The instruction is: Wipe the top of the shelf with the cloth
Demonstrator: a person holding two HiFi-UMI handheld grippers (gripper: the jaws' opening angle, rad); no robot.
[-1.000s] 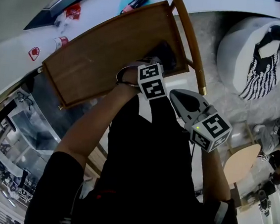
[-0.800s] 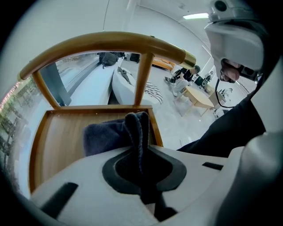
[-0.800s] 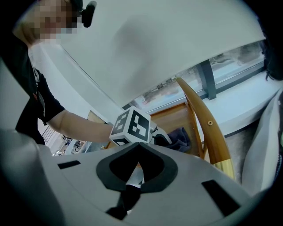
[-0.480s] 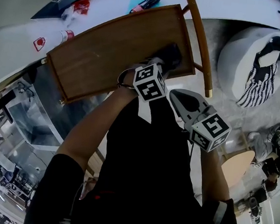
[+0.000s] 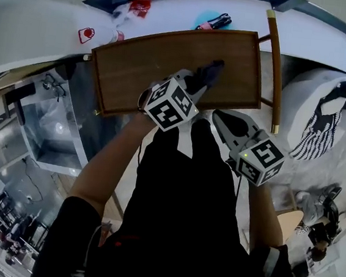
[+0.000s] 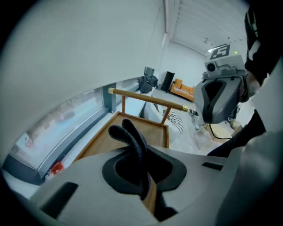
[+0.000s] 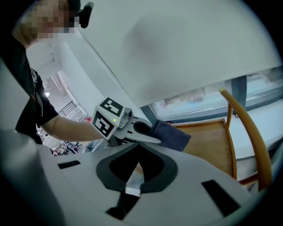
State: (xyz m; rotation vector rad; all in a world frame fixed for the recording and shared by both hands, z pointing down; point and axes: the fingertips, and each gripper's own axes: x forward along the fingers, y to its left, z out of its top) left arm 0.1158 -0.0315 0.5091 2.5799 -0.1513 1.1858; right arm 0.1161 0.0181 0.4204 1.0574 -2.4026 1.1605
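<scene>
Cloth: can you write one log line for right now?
left gripper: shut on cloth | cloth: over shelf top | right gripper: shut, empty

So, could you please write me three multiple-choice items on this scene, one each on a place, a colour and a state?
1. Where is the cloth?
A. Draped over the wooden rail
B. In the left gripper, over the shelf top
C. On the floor

2. What colour is the cloth?
A. Dark
B. White
C. Bright yellow

3. What state is the right gripper in?
A. Shut on the cloth
B. Wide open
C. Shut, with nothing in it

Answers:
1. B: the cloth sticks out of the left gripper above the wooden shelf top.
2. A: it looks dark in all three views.
3. C: the right gripper is held back from the shelf, and its own view shows the jaws together with nothing between them.
</scene>
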